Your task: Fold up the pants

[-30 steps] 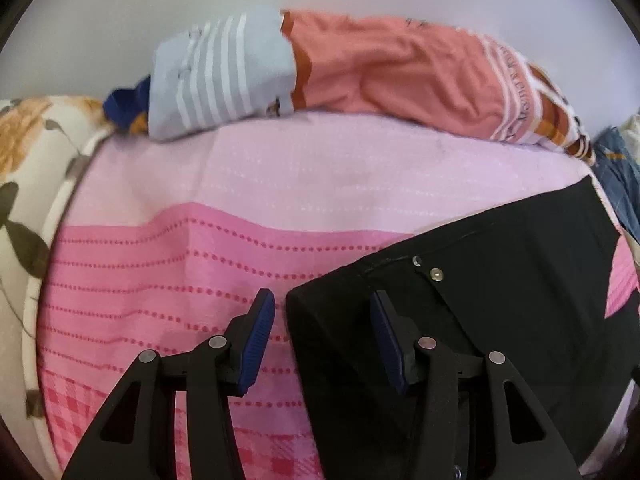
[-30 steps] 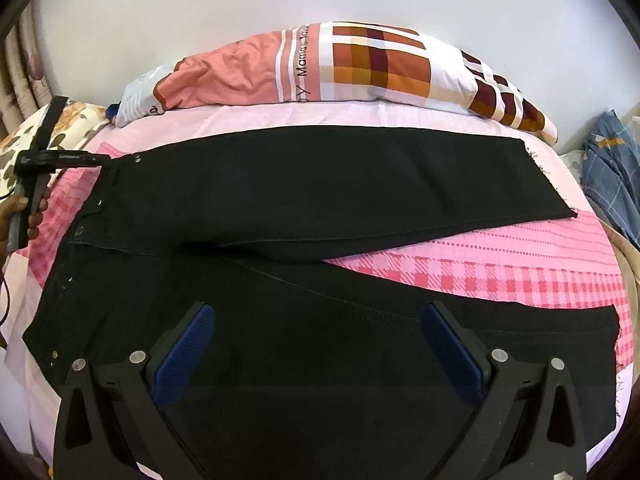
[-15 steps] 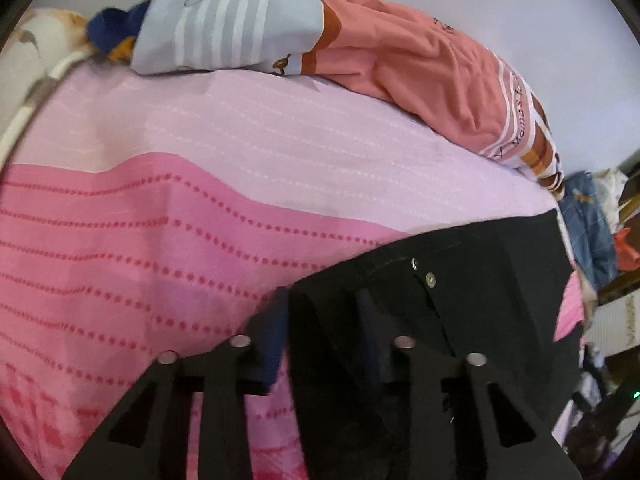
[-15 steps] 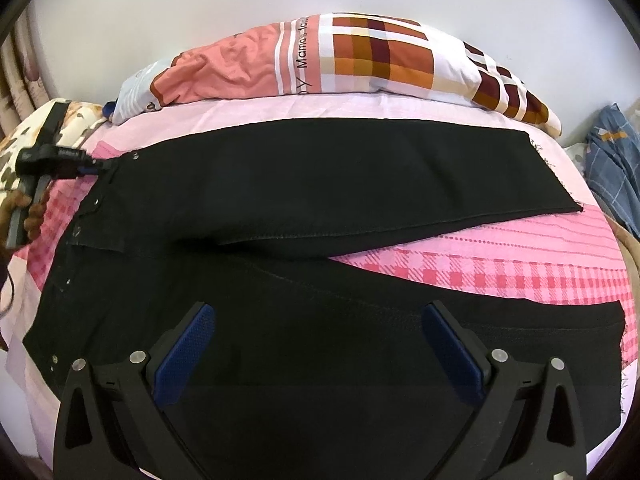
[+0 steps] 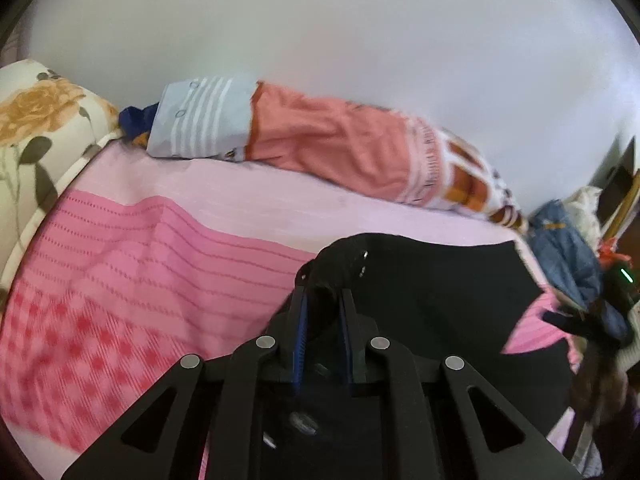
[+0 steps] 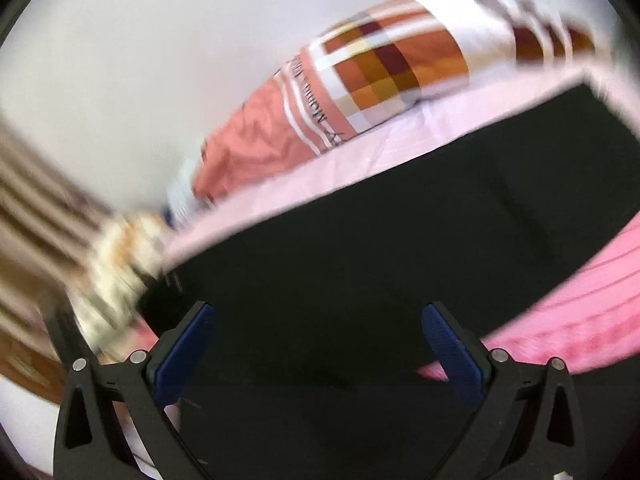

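My left gripper (image 5: 323,312) is clenched on a bunched corner of the black pants (image 5: 440,296), which lie on the pink sheet (image 5: 140,264). My right gripper (image 6: 316,344) hangs spread wide over the pants (image 6: 360,248) (blurred). Beyond the pants lies a pillow (image 6: 380,80); its lettering is unreadable.

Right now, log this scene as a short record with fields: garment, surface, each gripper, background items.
garment: black cotton pants, spread flat on the bed
surface: pink striped and checked bedsheet
left gripper: shut on the pants' bunched waistband corner, near the metal rivets
right gripper: open, above the pants, holding nothing
background: orange, white and plaid pillow against the white wall; floral cream cushion at the bed's edge
image quality: right wrist view motion-blurred
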